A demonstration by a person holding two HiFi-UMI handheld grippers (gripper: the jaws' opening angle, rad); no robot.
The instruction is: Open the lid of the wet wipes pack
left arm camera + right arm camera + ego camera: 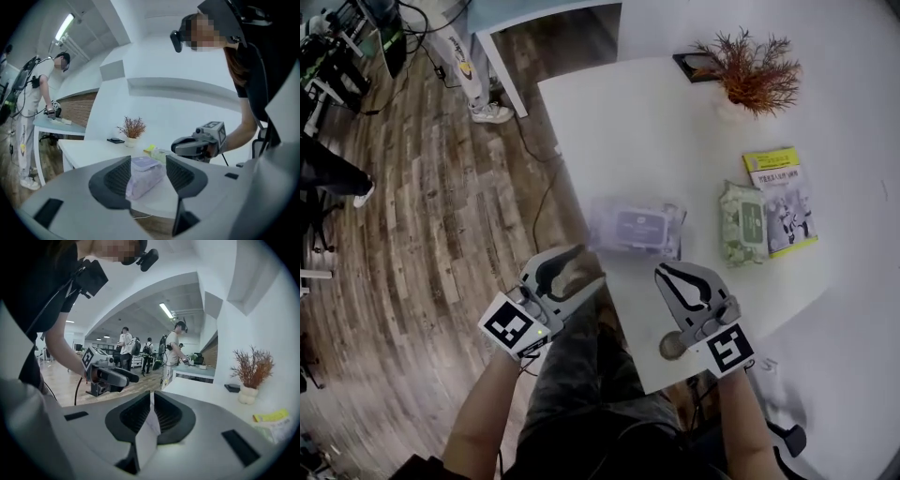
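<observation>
Head view: the wet wipes pack (636,228) lies flat on the white table (609,131), near the front edge. It is blurred, but I see its lid lying down on top. My left gripper (586,272) sits at the table's near corner, just short of the pack's left end. My right gripper (666,273) is over the front edge, just beside the pack's right end. Further right a green pack (742,223) lies just beside a yellow-green booklet (780,199). A potted plant (750,70) stands at the far end, with a dark flat item (694,66) next to it.

Left gripper view: jaws stand apart at a middling width. The wipes pack (145,176) shows in the gap between them, resting on the table, and neither pad presses on it. The right gripper (197,143) is off to the right at about the same height. A person (35,103) stands at a far bench.

Right gripper view: jaws drawn together, with only a thin slit between the pads and nothing gripped. A pale surface shows through the slit. The left gripper (110,376) is ahead on the left. The plant and booklet are at the right edge, and several people (140,352) stand far back.
</observation>
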